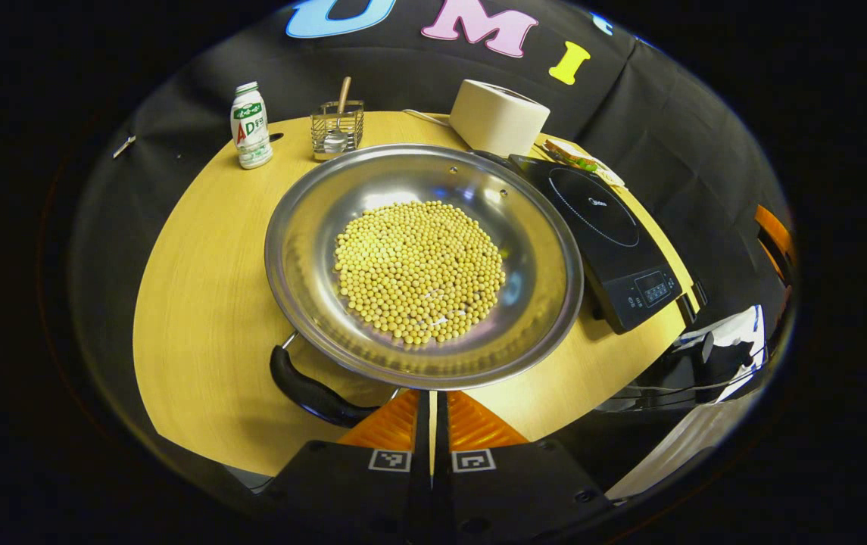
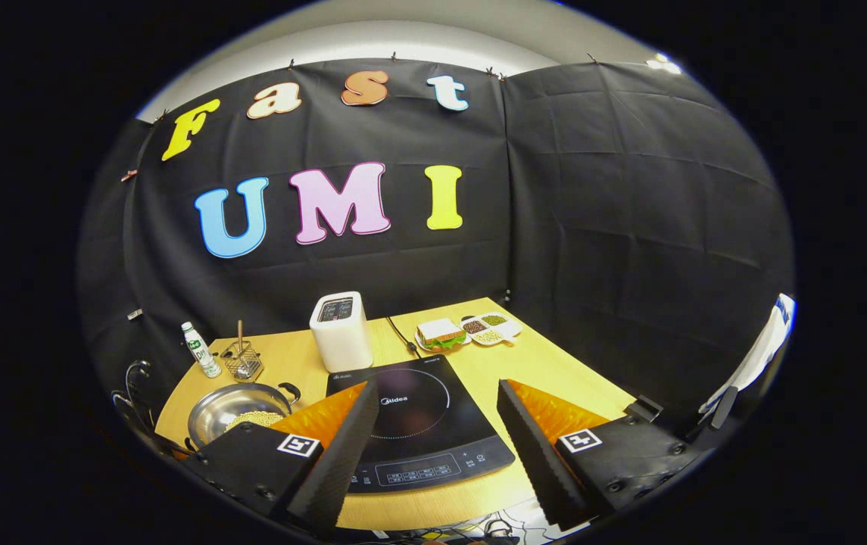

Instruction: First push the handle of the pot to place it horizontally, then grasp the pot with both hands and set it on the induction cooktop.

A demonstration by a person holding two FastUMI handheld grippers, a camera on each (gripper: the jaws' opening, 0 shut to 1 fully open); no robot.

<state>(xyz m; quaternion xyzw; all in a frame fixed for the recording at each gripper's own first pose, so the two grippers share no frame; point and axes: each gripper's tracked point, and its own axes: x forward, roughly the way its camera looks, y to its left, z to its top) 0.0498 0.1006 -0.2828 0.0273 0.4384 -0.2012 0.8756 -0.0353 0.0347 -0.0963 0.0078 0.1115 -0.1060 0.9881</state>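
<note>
Toaster (image 1: 499, 115) and bottle (image 1: 251, 126) stand behind pot (image 1: 423, 265).

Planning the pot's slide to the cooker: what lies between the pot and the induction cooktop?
Nothing. In the left gripper view, only a bare strip of table separates the pot from the induction cooktop; the right gripper view agrees.

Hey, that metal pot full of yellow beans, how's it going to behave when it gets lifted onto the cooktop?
The pot is wide, shallow polished metal, so it's probably stiff but slippery where fingers clamp the rim. The loose beans lie in a heap and would likely slide if it tilts, so keep it level. It probably weighs more than an empty pan. The handle looks the surer grip.
</note>
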